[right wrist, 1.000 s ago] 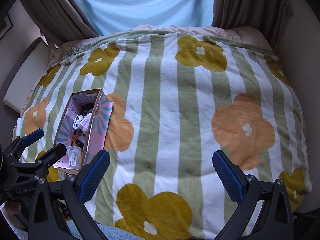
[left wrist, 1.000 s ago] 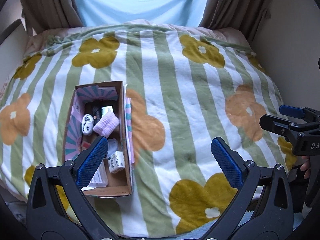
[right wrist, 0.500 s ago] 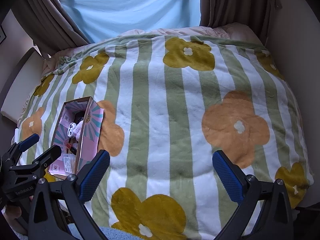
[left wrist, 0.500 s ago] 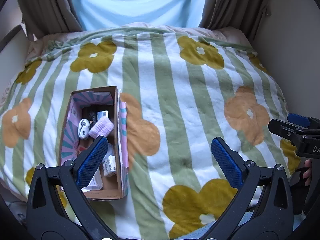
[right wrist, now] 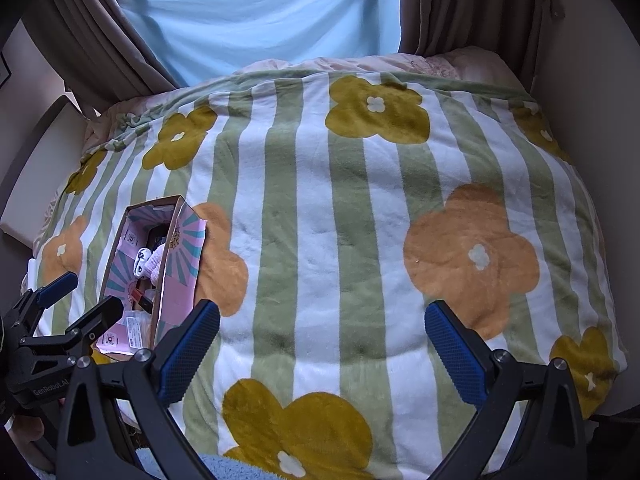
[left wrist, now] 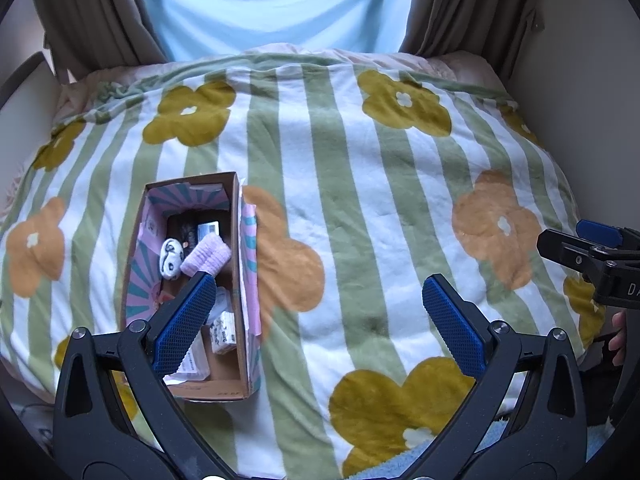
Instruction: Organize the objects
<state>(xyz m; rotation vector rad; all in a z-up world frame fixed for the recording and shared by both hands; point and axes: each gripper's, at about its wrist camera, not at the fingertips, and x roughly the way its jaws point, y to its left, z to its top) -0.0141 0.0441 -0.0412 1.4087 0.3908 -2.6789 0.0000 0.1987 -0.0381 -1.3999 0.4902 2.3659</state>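
An open cardboard box (left wrist: 236, 248) with a pink and teal lining lies on the bed's left side; it also shows in the right wrist view (right wrist: 180, 280). Inside are a lilac knit roll (left wrist: 206, 256), a white panda-face item (left wrist: 171, 258), a dark packet, and several small white packets (left wrist: 222, 332). My left gripper (left wrist: 320, 320) is open and empty, held above the bed's near edge, its left finger over the box. My right gripper (right wrist: 322, 344) is open and empty to the right of the box. Each gripper shows at the edge of the other's view.
A striped blanket (left wrist: 340, 200) with yellow and orange flowers covers the bed. Brown curtains (left wrist: 472, 12) and a pale blue sheet (left wrist: 272, 4) hang behind it. A wall (left wrist: 592, 80) runs along the right; a light headboard (right wrist: 36, 168) stands at the left.
Both grippers have pulled back and risen a little, so the bed and box look smaller and farther. The jaws stay open. Nothing in the box has moved.
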